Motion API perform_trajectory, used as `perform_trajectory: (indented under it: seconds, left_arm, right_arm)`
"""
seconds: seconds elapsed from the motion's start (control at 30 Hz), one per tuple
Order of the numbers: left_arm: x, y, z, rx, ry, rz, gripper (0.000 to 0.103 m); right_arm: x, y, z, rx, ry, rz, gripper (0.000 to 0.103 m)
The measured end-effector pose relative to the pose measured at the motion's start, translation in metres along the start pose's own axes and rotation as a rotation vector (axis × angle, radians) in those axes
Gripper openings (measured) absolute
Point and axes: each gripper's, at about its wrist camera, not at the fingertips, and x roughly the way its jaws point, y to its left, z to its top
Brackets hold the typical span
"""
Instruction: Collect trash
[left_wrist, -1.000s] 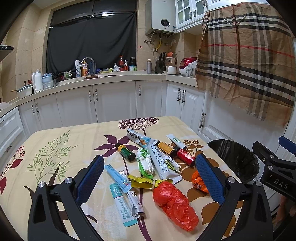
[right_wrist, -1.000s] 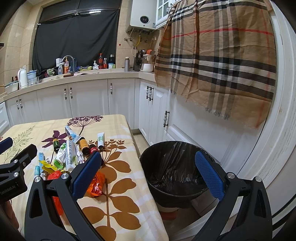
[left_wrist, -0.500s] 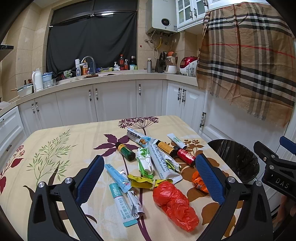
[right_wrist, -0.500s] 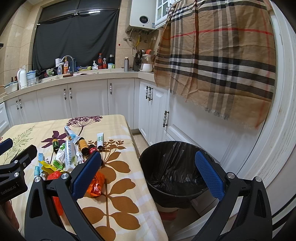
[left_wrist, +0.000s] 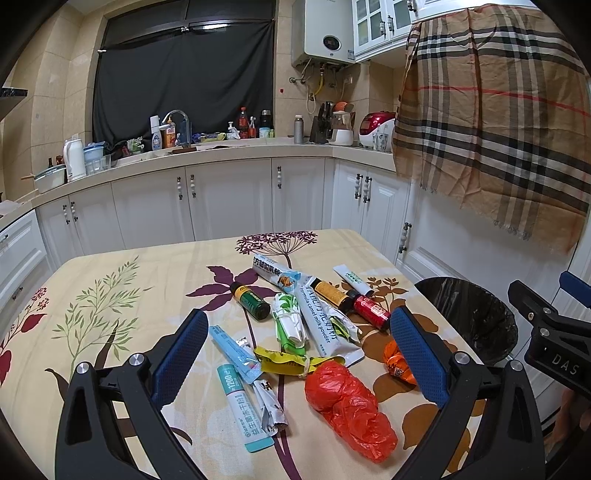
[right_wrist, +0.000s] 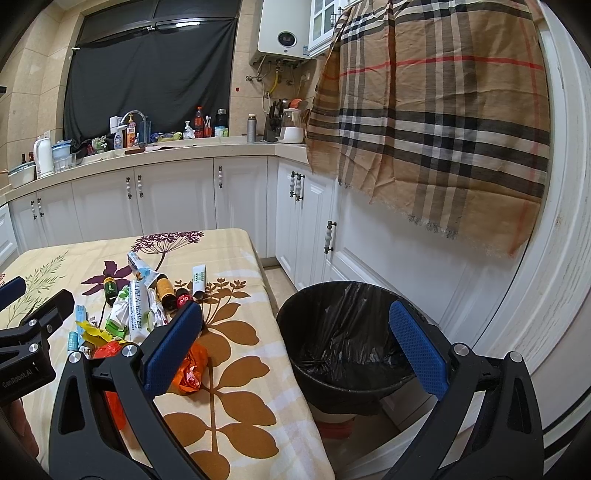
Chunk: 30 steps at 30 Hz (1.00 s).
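Trash lies on a floral tablecloth (left_wrist: 110, 295): a red plastic bag (left_wrist: 349, 406), an orange wrapper (left_wrist: 397, 363), a white milk powder sachet (left_wrist: 325, 328), a green packet (left_wrist: 290, 325), a yellow wrapper (left_wrist: 284, 360), teal tubes (left_wrist: 242, 402), and small bottles (left_wrist: 251, 301) (left_wrist: 369, 312). My left gripper (left_wrist: 299, 365) is open and empty above the pile. My right gripper (right_wrist: 295, 350) is open and empty, between the table edge and a black-lined trash bin (right_wrist: 343, 343). The bin also shows in the left wrist view (left_wrist: 469, 321).
White kitchen cabinets (left_wrist: 229, 203) and a cluttered counter (left_wrist: 184, 147) stand behind the table. A plaid cloth (right_wrist: 436, 122) hangs over a white door at right. The bin stands on the floor just right of the table's edge (right_wrist: 273, 325).
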Motion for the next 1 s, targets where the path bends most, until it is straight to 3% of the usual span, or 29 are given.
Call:
perform_trajectory:
  seconds: [1.0]
  left_arm:
    - [0.009,-0.001,-0.012,0.004,0.036,0.006,0.096]
  right_arm:
    - [0.011,0.002,-0.003,-0.001,0.023,0.014,0.099]
